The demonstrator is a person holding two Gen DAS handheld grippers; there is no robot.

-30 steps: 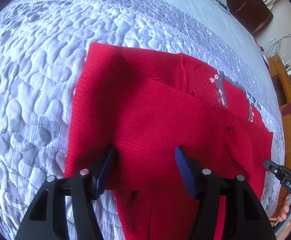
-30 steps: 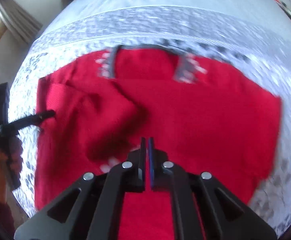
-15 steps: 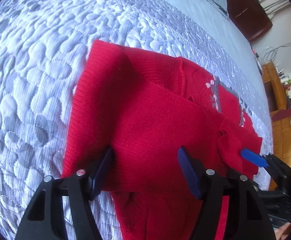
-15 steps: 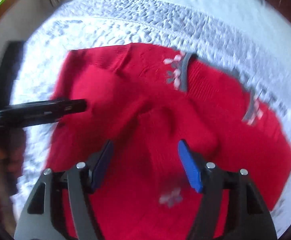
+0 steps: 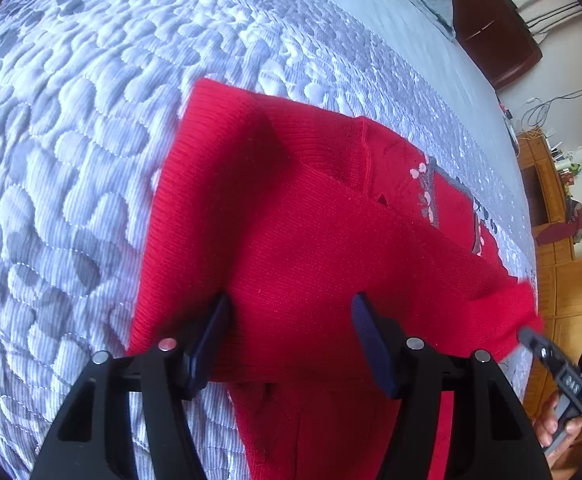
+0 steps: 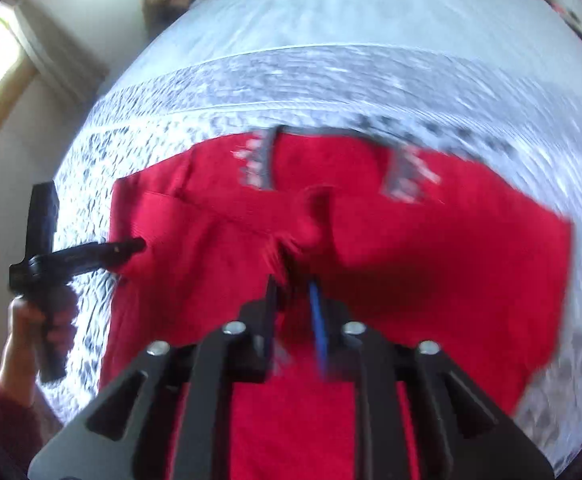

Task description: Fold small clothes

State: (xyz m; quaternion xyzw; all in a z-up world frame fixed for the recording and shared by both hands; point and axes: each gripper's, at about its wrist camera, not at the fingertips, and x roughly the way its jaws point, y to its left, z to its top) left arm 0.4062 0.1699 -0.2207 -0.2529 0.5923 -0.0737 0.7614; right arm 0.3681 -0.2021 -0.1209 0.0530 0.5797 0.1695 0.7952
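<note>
Bed point(image 5: 71, 140): a grey quilted cover serves as the folding surface and takes up most of both views.

Sweater point(image 5: 311, 240): red knit with a grey-and-pink collar trim, lying flat on the quilt. One sleeve is already folded across the body, so the fold appears to be partly done. The lower part runs off the near edge of both views.

Left gripper point(image 5: 291, 340): jaws stand apart, straddling the near edge of the folded sleeve. The pads do not press on the cloth. Its likely purpose is to steady that side, or it is merely waiting.

Right gripper point(image 6: 294, 304): jaws are closing over a raised bunch of red knit at mid-body, with cloth between them. The picture is blurred; a firm pinch is not confirmed. Probably it is gathering material for the next fold.
</note>
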